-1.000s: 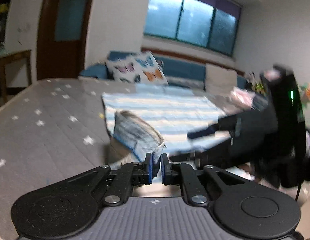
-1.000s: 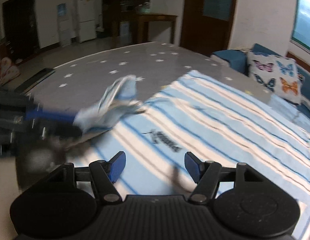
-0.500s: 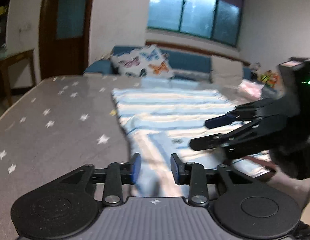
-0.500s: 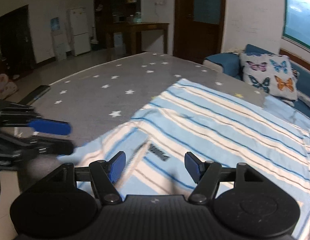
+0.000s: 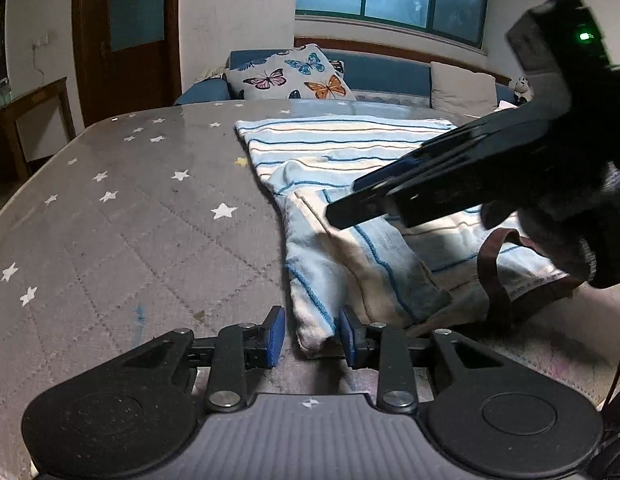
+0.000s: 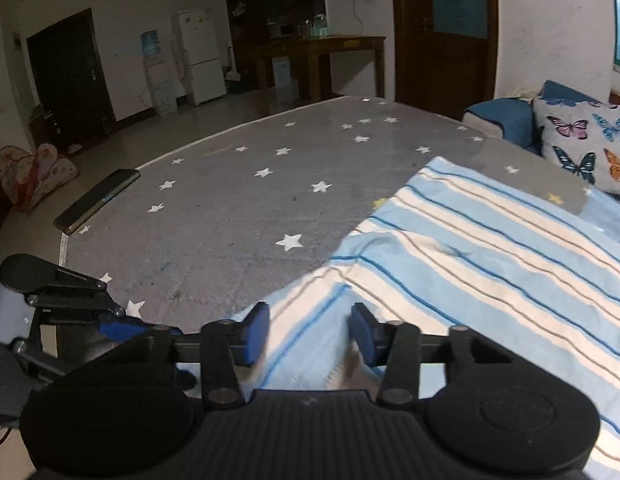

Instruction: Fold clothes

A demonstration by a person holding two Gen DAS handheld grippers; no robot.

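The striped shirt point(image 5: 350, 184) lies spread on the starry mat point(image 5: 130, 208), its near corner between the left gripper's point(image 5: 312, 336) spread, blue-padded jaws. The right gripper point(image 6: 310, 334), also spread, hovers over the cloth. A phone point(image 6: 97, 200) lies at the mat's edge and a butterfly pillow point(image 5: 294, 78) beyond.

Left gripper point(image 5: 312, 338) low and level, jaws spread, right gripper point(image 6: 310, 334) jaws wide apart, angled across in front of the left

The blue-and-white striped garment point(image 5: 350, 216) lies spread on the surface, its near sleeve apparently folded inward.
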